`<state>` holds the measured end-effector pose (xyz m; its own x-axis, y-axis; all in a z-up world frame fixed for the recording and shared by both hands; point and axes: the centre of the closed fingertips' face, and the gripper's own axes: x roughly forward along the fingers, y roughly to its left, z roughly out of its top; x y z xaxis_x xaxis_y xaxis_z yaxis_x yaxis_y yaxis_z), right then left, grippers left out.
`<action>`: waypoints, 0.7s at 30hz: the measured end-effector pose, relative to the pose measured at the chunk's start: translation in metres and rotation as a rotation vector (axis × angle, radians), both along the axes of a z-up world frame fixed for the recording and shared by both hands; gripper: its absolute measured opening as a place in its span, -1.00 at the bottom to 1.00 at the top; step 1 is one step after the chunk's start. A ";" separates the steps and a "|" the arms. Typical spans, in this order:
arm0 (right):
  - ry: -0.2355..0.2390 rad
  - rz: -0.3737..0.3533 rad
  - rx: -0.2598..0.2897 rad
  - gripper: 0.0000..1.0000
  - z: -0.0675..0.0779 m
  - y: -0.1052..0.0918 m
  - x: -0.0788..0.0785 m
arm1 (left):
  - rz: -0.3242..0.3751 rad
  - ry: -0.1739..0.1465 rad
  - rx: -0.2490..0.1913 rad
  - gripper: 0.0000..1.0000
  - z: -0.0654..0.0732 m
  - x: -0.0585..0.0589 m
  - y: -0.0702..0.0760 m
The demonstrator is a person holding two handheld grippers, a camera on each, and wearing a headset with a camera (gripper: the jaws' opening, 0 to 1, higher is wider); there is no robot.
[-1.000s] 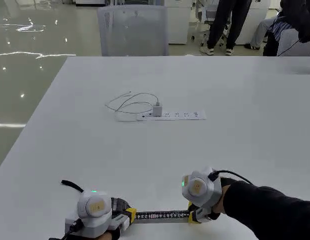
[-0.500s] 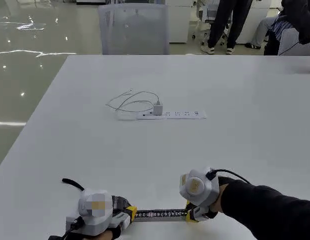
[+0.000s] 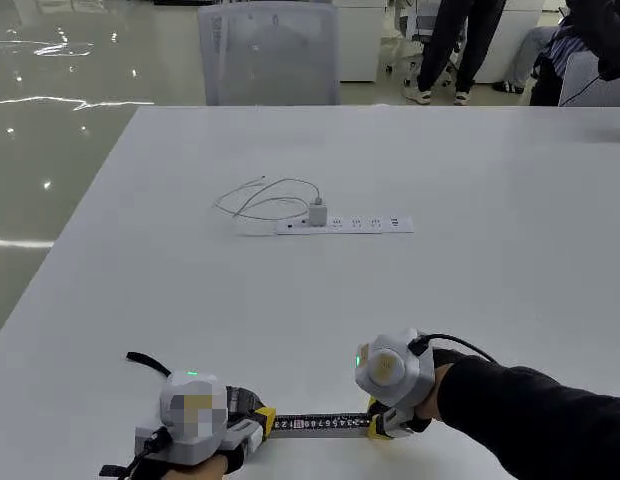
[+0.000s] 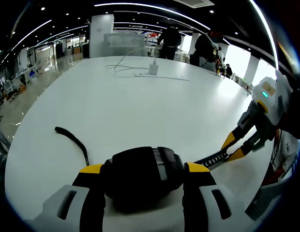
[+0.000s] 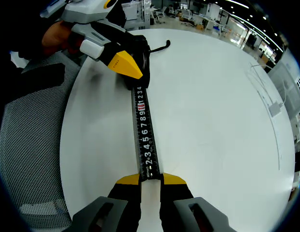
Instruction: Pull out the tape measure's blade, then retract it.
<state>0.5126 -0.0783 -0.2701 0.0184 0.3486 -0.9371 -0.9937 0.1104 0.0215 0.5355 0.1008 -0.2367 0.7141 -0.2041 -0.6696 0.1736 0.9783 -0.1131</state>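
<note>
light: bright, ceiling strips point(image 4: 140, 5); glare: floor point(image 3: 50, 100); shadows: soft; edges: fisheye-bent; focus: sharp

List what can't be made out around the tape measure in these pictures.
- Tip of the blade: right gripper view, hidden between the shut jaws of the right tool.
- Mouth of the tape measure case: left gripper view, covered by the case's own bulk and the left tool.
- Numbers on the blade: head view, too small to read.
- Markings on the power strip: head view, too small.

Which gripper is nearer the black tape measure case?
Left. The left gripper clamps the black tape measure case itself; the right gripper grips the tip of the drawn-out black blade, away from it.
</note>
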 end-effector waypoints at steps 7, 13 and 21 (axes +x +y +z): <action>-0.002 0.002 0.003 -0.80 0.000 0.003 0.000 | 0.001 0.001 0.000 0.20 0.000 0.000 0.000; -0.002 -0.001 0.005 -0.80 0.001 0.005 0.000 | 0.001 0.002 0.000 0.20 0.000 0.000 0.000; -0.003 0.002 0.007 -0.80 0.001 0.008 0.000 | 0.001 0.003 0.000 0.20 -0.001 0.000 0.000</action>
<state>0.5126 -0.0699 -0.2695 0.0206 0.3554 -0.9345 -0.9940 0.1080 0.0192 0.5356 0.1008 -0.2372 0.7121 -0.2034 -0.6720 0.1726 0.9785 -0.1133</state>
